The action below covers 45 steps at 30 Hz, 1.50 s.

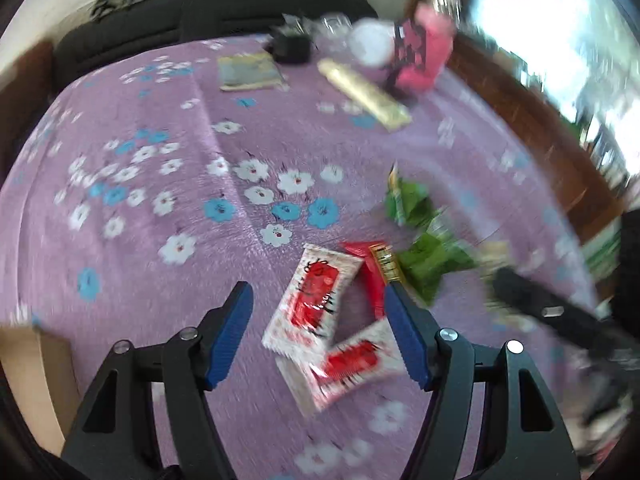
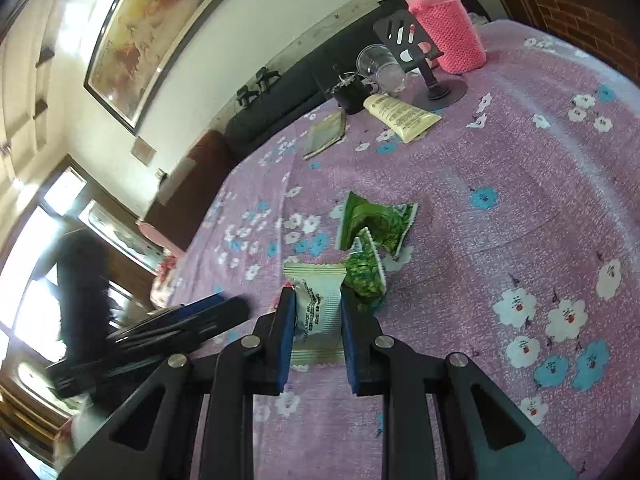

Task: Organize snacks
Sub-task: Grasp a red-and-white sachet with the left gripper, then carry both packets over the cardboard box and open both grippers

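My left gripper (image 1: 320, 296) is open above two white-and-red snack packets (image 1: 310, 300), (image 1: 348, 368) lying on the purple flowered tablecloth (image 1: 160, 128). A red packet (image 1: 370, 276) lies by the right finger. Two green packets (image 1: 406, 200), (image 1: 428, 264) lie further right. My right gripper (image 2: 318, 300) is shut on a pale green-white snack packet (image 2: 320, 308), held just above the cloth (image 2: 500, 200). Two green packets (image 2: 376, 224), (image 2: 366, 272) lie right behind it. The right gripper shows blurred in the left wrist view (image 1: 532, 304).
At the far end stand a pink knitted bottle (image 2: 444, 28), a black phone stand (image 2: 420, 60), clear plastic cups (image 2: 380, 66), a cream tube (image 2: 400, 114), a small dark pot (image 2: 352, 94) and a flat booklet (image 2: 326, 134). A cardboard box corner (image 1: 28, 368) sits at left.
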Each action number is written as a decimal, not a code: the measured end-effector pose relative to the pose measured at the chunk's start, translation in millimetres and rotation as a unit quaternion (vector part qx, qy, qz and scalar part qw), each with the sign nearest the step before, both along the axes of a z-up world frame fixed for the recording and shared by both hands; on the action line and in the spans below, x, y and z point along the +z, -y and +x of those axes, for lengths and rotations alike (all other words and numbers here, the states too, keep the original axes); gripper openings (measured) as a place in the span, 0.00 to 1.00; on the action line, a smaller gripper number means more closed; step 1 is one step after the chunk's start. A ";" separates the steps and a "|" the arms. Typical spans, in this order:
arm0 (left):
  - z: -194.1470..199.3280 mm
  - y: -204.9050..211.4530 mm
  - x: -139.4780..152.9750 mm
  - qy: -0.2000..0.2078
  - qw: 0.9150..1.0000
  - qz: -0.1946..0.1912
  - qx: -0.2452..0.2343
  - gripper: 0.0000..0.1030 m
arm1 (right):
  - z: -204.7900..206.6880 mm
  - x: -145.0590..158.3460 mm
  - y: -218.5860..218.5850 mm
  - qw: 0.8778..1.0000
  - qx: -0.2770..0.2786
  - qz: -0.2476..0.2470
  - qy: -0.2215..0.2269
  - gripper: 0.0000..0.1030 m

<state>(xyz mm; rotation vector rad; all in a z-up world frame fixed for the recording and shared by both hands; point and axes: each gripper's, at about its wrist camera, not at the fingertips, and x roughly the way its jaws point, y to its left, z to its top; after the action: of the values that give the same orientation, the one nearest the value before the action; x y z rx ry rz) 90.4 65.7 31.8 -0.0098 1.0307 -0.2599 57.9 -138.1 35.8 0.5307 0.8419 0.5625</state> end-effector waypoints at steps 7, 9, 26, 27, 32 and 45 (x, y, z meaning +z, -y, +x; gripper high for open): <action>11.1 16.2 -16.2 0.000 0.998 0.059 -0.022 0.34 | 0.0 -0.6 -1.3 1.000 0.005 0.009 -0.003 0.20; 7.5 13.7 -14.9 -0.001 0.998 0.055 -0.016 0.30 | -1.6 0.9 -3.1 1.000 0.005 0.004 0.003 0.20; -149.4 -129.5 80.8 0.091 0.987 -0.051 0.125 0.30 | -42.6 32.6 -60.2 0.995 0.076 -0.034 0.058 0.20; -158.6 -143.1 82.4 0.095 0.985 -0.042 0.140 0.30 | -47.8 36.2 -73.0 0.993 0.099 -0.024 0.052 0.19; -191.1 -204.1 68.1 0.091 0.972 -0.045 0.212 0.30 | -88.7 61.9 -160.5 0.976 0.193 -0.045 0.086 0.19; -225.5 -249.5 39.1 0.090 0.957 -0.095 0.260 0.30 | -144.1 38.9 -282.8 0.943 0.291 -0.139 0.088 0.19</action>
<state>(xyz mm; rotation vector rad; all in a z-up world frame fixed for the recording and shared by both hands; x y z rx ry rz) -135.1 315.2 70.9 -0.4211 0.7855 0.1213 -86.3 144.7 74.7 -0.0427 0.8868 0.9961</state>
